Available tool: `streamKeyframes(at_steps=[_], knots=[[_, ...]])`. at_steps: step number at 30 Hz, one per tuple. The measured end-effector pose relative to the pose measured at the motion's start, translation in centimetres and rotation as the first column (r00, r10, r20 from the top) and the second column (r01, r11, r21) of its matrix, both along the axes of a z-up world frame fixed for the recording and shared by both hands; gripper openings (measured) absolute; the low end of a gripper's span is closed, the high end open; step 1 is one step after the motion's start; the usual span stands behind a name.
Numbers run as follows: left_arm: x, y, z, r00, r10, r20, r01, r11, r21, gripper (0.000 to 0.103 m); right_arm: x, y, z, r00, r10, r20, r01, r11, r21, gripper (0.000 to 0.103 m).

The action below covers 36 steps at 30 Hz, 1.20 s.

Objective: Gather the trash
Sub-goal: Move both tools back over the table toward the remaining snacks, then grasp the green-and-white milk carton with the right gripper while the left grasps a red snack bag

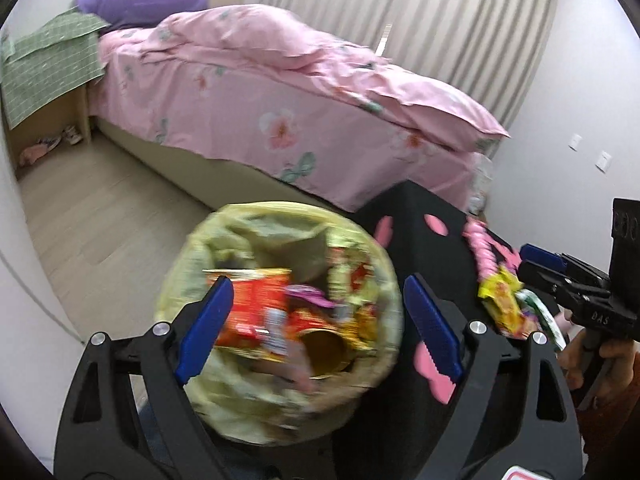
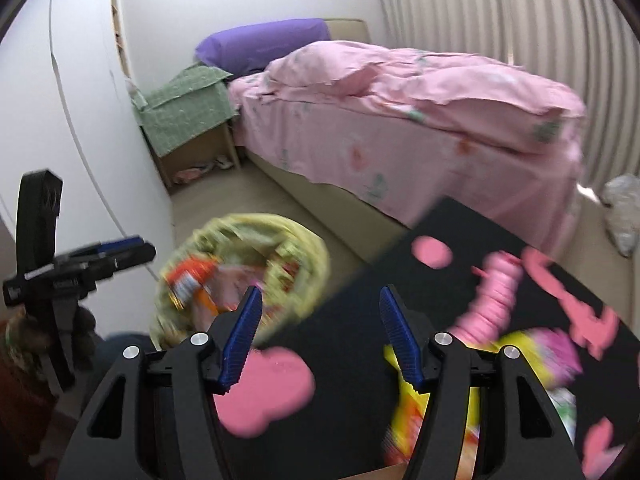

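A round trash bin (image 1: 280, 320) lined with a yellow-green bag holds a red packet (image 1: 256, 304), several wrappers and a gold can (image 1: 324, 354). My left gripper (image 1: 318, 280) hovers over it, open, with nothing between its blue pads. The bin (image 2: 240, 272) stands left of a black table with pink shapes (image 2: 460, 232). My right gripper (image 2: 320, 290) is above that table's left part, open and empty. Yellow snack wrappers (image 2: 404, 420) and a pink beaded item (image 2: 496, 300) lie on the table. In the left wrist view the wrappers (image 1: 502, 304) lie just below the right gripper (image 1: 532, 258).
A bed with pink bedding (image 1: 280, 92) and a purple pillow (image 1: 140, 0) fills the back. A nightstand under a green cloth (image 2: 184, 112) stands beside it. Striped curtains (image 1: 420, 8) hang behind. A pale bag (image 2: 624, 208) lies on the floor at right. Wood floor (image 1: 100, 232) runs left of the bin.
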State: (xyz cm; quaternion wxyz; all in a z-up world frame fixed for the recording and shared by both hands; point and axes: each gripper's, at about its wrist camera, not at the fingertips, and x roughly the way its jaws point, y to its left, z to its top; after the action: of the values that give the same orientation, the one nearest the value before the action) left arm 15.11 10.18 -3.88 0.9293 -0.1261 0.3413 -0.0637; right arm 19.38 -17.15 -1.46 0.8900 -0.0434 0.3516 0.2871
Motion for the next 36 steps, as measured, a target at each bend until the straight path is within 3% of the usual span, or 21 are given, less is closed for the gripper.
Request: streamKeyframes(at_steps=[6, 12, 19, 25, 27, 30, 32, 36], knots=[[0.2, -6.9, 0.0, 0.989, -0.148, 0.005, 0.148, 0.989, -0.015, 0.083, -4.9, -8.2, 0.6, 0.988, -0.141, 0.064, 0.146, 0.985, -0.090, 0.058], [0.5, -14.1, -0.9, 0.949, -0.315, -0.030, 0.314, 0.949, -0.015, 0.083, -8.5, -15.2, -0.8, 0.955, -0.290, 0.064, 0.296, 0.946, -0.133, 0.058], [1.8, -19.4, -3.5, 0.909, -0.387, -0.152, 0.366, 0.919, -0.148, 0.084, -10.6, -19.6, -3.9, 0.919, -0.395, 0.005, 0.393, 0.913, -0.110, 0.058], [1.1, -24.6, -3.4, 0.884, -0.442, -0.151, 0.443, 0.896, -0.024, 0.084, -11.6, -21.1, -4.5, 0.894, -0.448, 0.034, 0.448, 0.885, -0.126, 0.058], [1.0, -25.1, -2.9, 0.892, -0.433, -0.130, 0.439, 0.899, 0.015, 0.084, -12.0, -20.8, -4.4, 0.901, -0.431, 0.046, 0.434, 0.893, -0.122, 0.058], [1.2, -23.8, -2.4, 0.923, -0.368, -0.113, 0.374, 0.927, 0.039, 0.084, -12.3, -19.0, -4.2, 0.929, -0.361, 0.078, 0.368, 0.922, -0.120, 0.058], [1.4, -21.9, -2.6, 0.943, -0.309, -0.125, 0.314, 0.949, 0.021, 0.084, -12.2, -17.1, -4.2, 0.952, -0.289, 0.099, 0.300, 0.947, -0.118, 0.058], [1.3, -18.2, -2.7, 0.960, -0.242, -0.144, 0.240, 0.970, -0.031, 0.084, -9.9, -13.6, -4.6, 0.991, -0.127, 0.036, 0.129, 0.988, -0.079, 0.058]])
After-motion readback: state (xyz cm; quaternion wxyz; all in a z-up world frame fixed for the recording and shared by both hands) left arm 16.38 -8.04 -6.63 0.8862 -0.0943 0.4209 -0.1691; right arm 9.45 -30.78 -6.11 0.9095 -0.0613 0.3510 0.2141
